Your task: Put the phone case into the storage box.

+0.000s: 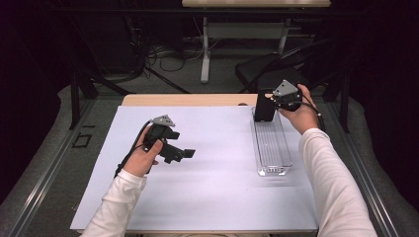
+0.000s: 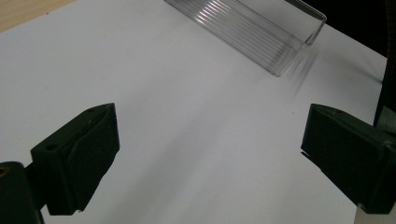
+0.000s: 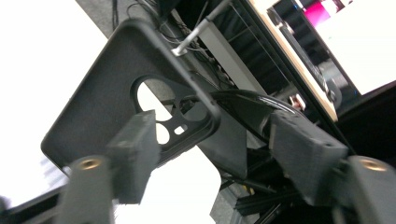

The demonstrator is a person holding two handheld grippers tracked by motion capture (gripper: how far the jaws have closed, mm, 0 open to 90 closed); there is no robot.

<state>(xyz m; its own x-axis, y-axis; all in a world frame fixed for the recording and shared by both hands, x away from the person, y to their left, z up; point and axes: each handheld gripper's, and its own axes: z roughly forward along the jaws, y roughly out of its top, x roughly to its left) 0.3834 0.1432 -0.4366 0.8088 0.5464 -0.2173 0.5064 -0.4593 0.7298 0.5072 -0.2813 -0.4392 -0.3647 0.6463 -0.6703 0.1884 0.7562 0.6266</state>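
Note:
A black phone case [image 1: 263, 109] stands upright at the far end of a clear plastic tray [image 1: 272, 171] on the right of the white mat. My right gripper [image 1: 273, 101] is at the case from the right. In the right gripper view the case [image 3: 107, 98], with its camera cut-out, sits between the jaws of my right gripper [image 3: 215, 135]. The left pad [image 3: 135, 154] overlaps the case, the right pad [image 3: 303, 154] stands off it, so the gripper is open. My left gripper [image 1: 180, 144] hovers over the mat's left half, open and empty [image 2: 210, 149]. The tray's near end [image 2: 252, 32] lies ahead of it.
The white mat [image 1: 212, 192] covers most of the wooden table [image 1: 188, 99]. Beyond the far edge are a dark chair [image 1: 267, 69], desk legs [image 1: 205, 49] and floor cables [image 1: 163, 59]. Metal rails run along both sides of the table.

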